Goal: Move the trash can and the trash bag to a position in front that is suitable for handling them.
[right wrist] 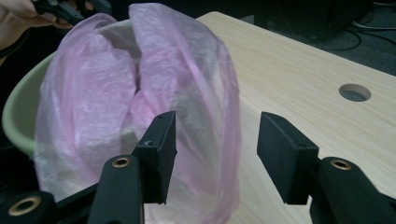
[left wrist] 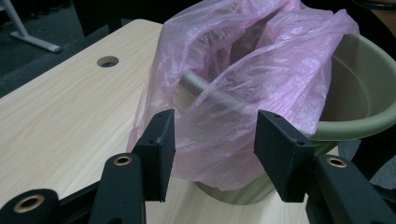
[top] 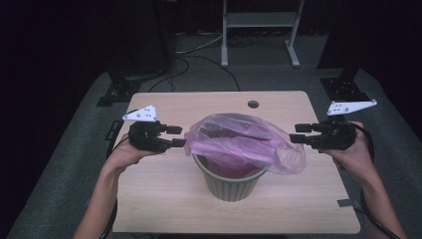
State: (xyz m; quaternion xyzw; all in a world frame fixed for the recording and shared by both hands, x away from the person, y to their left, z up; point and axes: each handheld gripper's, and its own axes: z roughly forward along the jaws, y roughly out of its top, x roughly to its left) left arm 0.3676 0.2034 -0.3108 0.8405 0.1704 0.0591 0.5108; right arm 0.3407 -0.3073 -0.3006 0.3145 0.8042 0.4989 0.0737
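Two grippers flank a bin with a pink bag draped over it.

The olive-green bin (top: 230,180) stands mid-table (top: 164,199), and the thin pink bag (top: 244,142) lies crumpled across its mouth, spilling over the rim on both sides (part of it hangs down the outside wall). The left gripper (top: 178,136) sits just beside the bag's left edge, jaws wide apart with the plastic between them but not pinched. The right gripper (top: 297,133) waits at the bag's right edge — jaws equally wide, holding nothing — with the plastic just in front of them.
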